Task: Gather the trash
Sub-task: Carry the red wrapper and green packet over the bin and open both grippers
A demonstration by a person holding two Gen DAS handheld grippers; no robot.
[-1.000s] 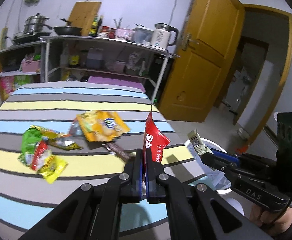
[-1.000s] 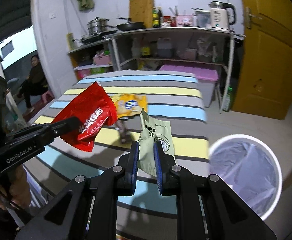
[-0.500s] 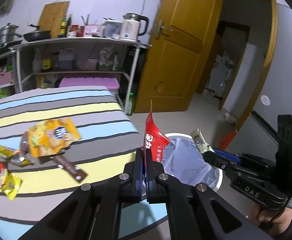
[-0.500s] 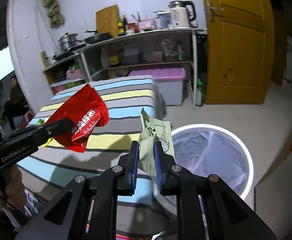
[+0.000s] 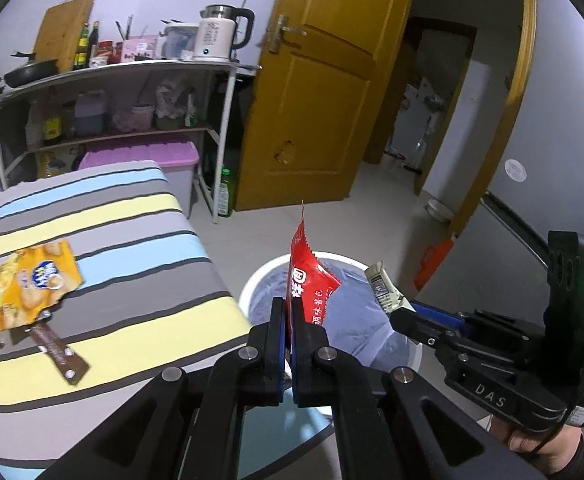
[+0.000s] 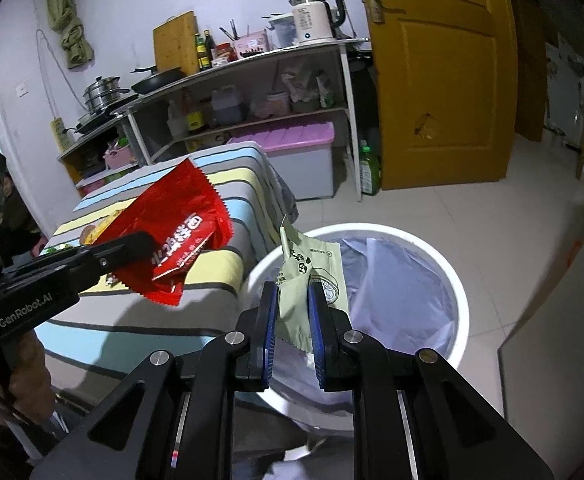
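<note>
Striped bed [image 5: 132,240], white bin [image 6: 458,304] beside, both hand-held grippers clamping wrappers above.

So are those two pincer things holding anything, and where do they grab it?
Left hand-held gripper pinches the red packet by its lower edge; the right pinches the pale green wrapper near its lower half.

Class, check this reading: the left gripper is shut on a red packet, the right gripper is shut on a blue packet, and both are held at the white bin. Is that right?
One detail is wrong: the right gripper is shut on a pale green packet, not a blue one, as the right wrist view shows. The left gripper is indeed shut on the red packet, and both are held at the white bin.
</note>
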